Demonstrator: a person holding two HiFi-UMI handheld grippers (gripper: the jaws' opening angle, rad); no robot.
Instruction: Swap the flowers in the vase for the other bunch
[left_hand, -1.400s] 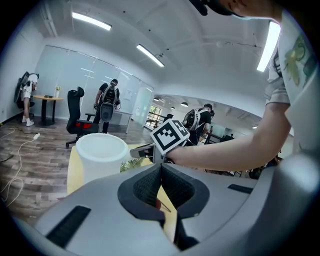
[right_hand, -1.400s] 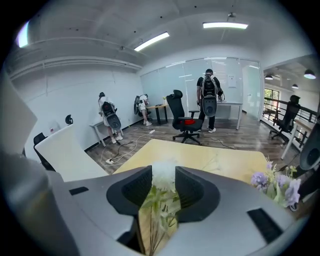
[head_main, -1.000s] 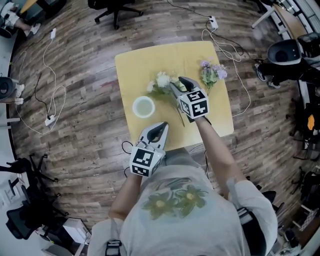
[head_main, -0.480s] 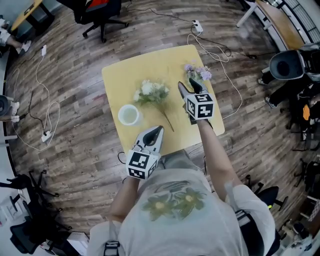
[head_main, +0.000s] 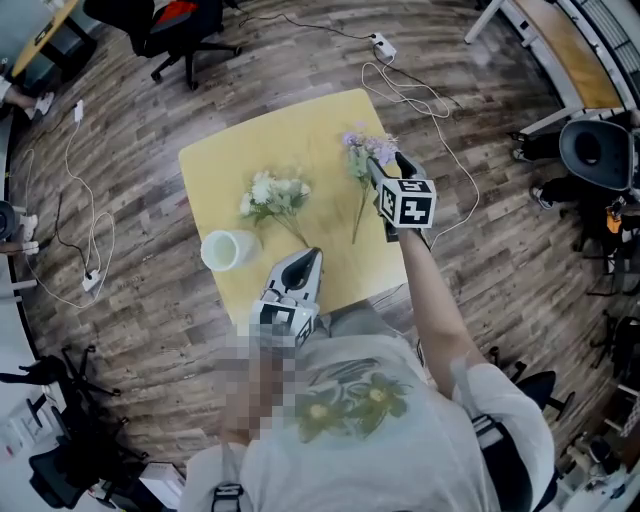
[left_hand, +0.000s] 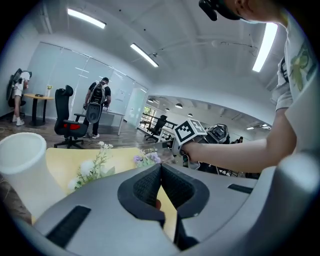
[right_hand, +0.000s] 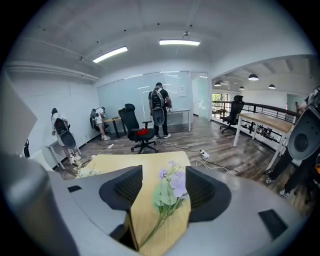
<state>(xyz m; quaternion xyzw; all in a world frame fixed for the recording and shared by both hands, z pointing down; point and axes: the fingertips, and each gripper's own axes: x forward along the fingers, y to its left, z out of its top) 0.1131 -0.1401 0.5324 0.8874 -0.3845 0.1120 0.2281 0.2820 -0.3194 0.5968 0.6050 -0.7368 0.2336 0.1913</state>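
purple bunch (head_main: 364, 150): we see it flat on the table (head_main: 300, 125), far right part, heads toward the far edge, stem running back toward us.
right gripper (head_main: 388, 168): jaws wide and just been opening. The purple bunch (right_hand: 172, 187) lies between them, pads off it.
white bunch (head_main: 272, 193): flat mid-table, well apart from the purple one, bare tabletop between.
vase (head_main: 228, 250): white, upright, empty, at the near left edge. Near the white bunch, not touching.
left gripper (head_main: 306, 265): jaws pressed together, over the near edge, between the vase and the purple stem.
edges: purple heads sit close to the far right corner.
floor: cables (head_main: 420, 90) and a chair (head_main: 165, 30) beyond the table, well clear.
arms: right forearm stretched along the table's right side, gripper tipped down. Left is tucked near the body.
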